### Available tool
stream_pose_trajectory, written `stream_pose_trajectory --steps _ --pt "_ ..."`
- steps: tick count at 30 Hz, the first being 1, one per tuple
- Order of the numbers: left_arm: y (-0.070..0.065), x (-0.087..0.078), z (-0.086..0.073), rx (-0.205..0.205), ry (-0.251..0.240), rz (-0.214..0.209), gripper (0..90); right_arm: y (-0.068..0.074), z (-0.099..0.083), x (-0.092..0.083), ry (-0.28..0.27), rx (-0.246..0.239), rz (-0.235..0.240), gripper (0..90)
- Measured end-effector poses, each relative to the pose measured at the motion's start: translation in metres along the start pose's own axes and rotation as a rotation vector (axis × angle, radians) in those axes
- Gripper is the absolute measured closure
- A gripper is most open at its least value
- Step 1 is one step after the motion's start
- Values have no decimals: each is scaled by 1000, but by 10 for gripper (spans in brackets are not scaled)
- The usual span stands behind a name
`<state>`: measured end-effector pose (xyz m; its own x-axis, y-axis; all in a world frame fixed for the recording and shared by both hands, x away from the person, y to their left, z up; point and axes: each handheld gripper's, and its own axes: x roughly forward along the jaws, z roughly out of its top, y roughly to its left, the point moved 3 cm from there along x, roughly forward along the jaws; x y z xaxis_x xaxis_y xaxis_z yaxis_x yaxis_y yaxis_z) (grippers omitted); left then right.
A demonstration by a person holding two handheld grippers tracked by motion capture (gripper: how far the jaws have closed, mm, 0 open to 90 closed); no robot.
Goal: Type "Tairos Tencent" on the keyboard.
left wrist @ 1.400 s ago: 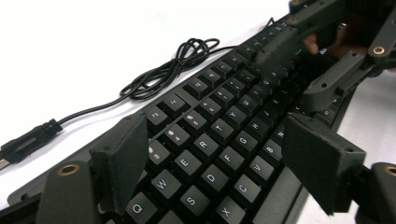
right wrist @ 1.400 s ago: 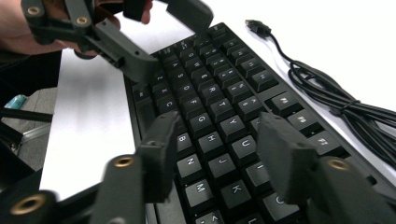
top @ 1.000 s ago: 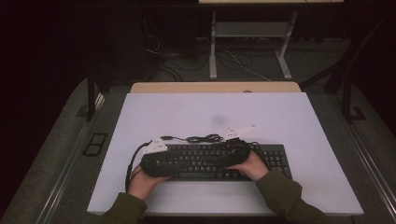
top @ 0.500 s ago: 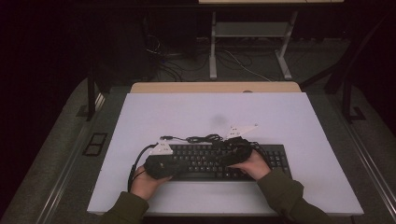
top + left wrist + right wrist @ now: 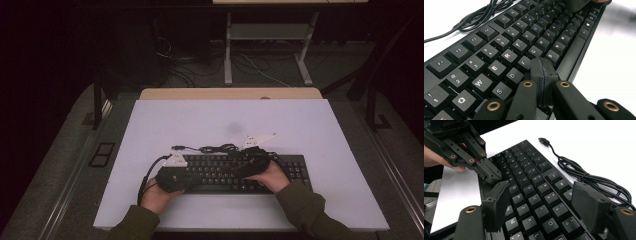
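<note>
While both hands sit at the near edge of the white table (image 5: 210, 125), the black keyboard (image 5: 235, 172) lies flat at about 6 o'clock of the tabletop, just ahead of the person's green sleeves (image 5: 305, 205). Left gripper (image 5: 172, 177) is over the keyboard's left end, at roughly 9 o'clock of the board; in the left gripper view (image 5: 544, 75) its jaws are pressed together with nothing between them, having just closed, tips low over the keys near F, G and the row below, touching or not I can't tell. Right gripper (image 5: 252, 165) hovers over the middle-right keys, around 3 o'clock from the left one; in the right gripper view (image 5: 544, 202) its jaws are spread wide apart, keys such as J, K, O visible in the gap, nothing pinched. That view also has the left gripper (image 5: 490, 173) at 10 o'clock, tips shut, down at the keyboard's front edge. Farther back, the keyboard's black cable (image 5: 217, 148) lies bunched on the table at 12 o'clock of the board, its USB plug (image 5: 543, 141) loose on the white surface. Beyond the table, a tan desk edge (image 5: 230, 93) and a metal stand (image 5: 265, 45) on a dark floor.
</note>
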<state>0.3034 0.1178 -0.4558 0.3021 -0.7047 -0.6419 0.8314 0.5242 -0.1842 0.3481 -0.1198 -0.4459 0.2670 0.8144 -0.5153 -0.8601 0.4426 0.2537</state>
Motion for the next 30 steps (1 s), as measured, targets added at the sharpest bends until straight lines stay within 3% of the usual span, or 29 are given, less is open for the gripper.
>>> stream_pose_trajectory --steps 8,30 --pt "-1 2 -1 7 15 -4 889 0 0 0 1 -5 -1 303" --pt "-1 -5 6 -2 -22 8 889 0 1 -1 -5 -5 -10 303"
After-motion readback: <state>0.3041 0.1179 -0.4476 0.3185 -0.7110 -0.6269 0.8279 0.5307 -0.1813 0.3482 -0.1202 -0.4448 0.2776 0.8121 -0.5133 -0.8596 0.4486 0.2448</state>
